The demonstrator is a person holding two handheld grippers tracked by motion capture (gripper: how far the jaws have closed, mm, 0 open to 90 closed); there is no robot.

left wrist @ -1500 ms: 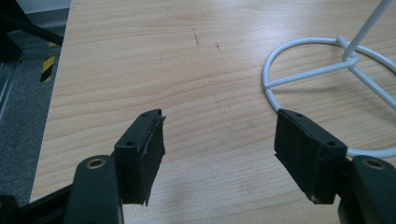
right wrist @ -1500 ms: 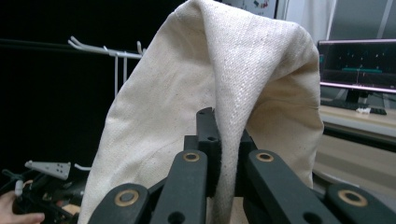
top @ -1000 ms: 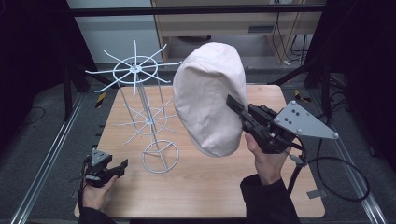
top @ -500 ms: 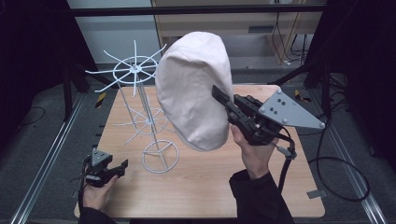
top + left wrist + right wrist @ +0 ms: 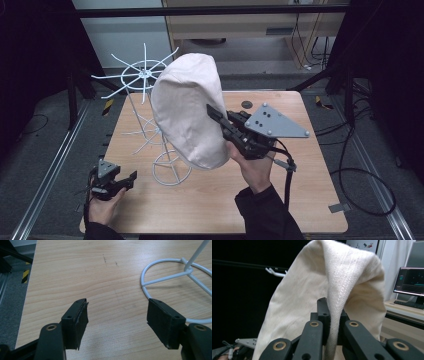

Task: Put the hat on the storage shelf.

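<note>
A cream cloth hat (image 5: 187, 115) hangs in the air over the table's middle, and my right gripper (image 5: 212, 111) is shut on its edge. In the right gripper view the cloth (image 5: 312, 290) is pinched between the two black jaws of the right gripper (image 5: 331, 307). A white wire stand (image 5: 145, 75) with spoked tiers rises just left of the hat, partly hidden behind it. Its ring base (image 5: 171, 172) rests on the table. My left gripper (image 5: 131, 176) sits low at the front left, open and holding nothing (image 5: 120, 312), with the ring base (image 5: 160, 265) just ahead of its right jaw.
The wooden table (image 5: 300, 200) has a small dark disc (image 5: 246, 104) near its far edge. Metal rails run along the floor on both sides. A cable trails from the right gripper off the table's right. A monitor (image 5: 410, 281) stands far off.
The right gripper has carried the hat leftward toward the wire stand, so the hat now covers part of it. The left gripper has stayed put.
</note>
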